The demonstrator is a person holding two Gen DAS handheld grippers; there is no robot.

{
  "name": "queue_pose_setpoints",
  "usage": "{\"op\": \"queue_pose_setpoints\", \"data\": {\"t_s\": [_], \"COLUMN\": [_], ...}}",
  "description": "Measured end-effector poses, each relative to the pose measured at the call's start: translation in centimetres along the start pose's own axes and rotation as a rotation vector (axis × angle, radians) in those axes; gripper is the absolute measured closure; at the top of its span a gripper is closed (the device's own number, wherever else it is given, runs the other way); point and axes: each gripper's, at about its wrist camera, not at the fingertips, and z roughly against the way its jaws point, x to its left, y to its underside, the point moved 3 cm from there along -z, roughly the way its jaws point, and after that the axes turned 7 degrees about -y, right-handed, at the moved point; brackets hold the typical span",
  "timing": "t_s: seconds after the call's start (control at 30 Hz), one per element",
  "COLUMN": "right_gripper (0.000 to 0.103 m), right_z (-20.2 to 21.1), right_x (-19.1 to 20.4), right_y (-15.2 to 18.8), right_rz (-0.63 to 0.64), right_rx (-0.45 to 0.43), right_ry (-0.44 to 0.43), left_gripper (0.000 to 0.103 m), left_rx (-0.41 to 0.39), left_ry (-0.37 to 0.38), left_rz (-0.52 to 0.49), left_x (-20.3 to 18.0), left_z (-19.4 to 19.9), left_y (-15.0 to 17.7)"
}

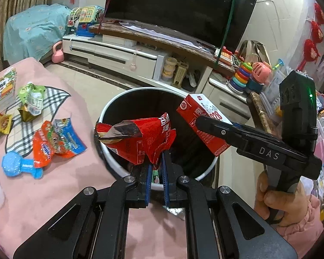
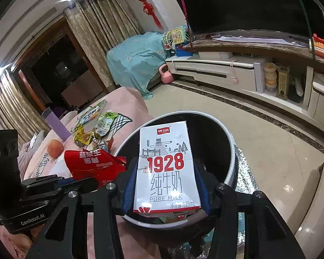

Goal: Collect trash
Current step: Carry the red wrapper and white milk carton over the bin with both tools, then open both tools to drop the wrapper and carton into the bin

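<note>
- Left gripper (image 1: 155, 161): clenched on red snack wrapper (image 1: 140, 140), pinched at its torn lower edge; held over the open mouth of the bin (image 1: 110, 108), presumably so a release drops it straight in
- Right gripper (image 2: 166, 185): jaws part-spread and gripping milk carton (image 2: 166, 168) by its two narrow sides, printed face up; likewise poised above the bin, near its front rim
- Red snack wrapper: crumpled foil pouch, silver lining showing at the gaping top, white print on red
- Milk carton: small white-and-red box marked "1928" and "PURE MILK" (undented, corners square)
- Bin: round, white rim, dark inside, standing just beside pink-covered table (image 1: 64, 183)
- Loose wrappers (image 1: 56, 144): awaiting collection on the table
</note>
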Motion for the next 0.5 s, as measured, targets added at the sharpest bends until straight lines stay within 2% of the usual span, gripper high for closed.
{"op": "queue_pose_setpoints", "data": {"t_s": [0.5], "right_gripper": [0.054], "right_z": [-1.5], "right_x": [-1.3], "right_y": [-0.8], "right_rz": [-0.015], "right_rx": [0.039], "right_ry": [0.013], "left_gripper": [0.094], "left_rx": [0.058], "left_ry": [0.008], "left_rz": [0.0], "left_x": [-0.5], "left_z": [-2.6], "left_y": [-0.2]}}
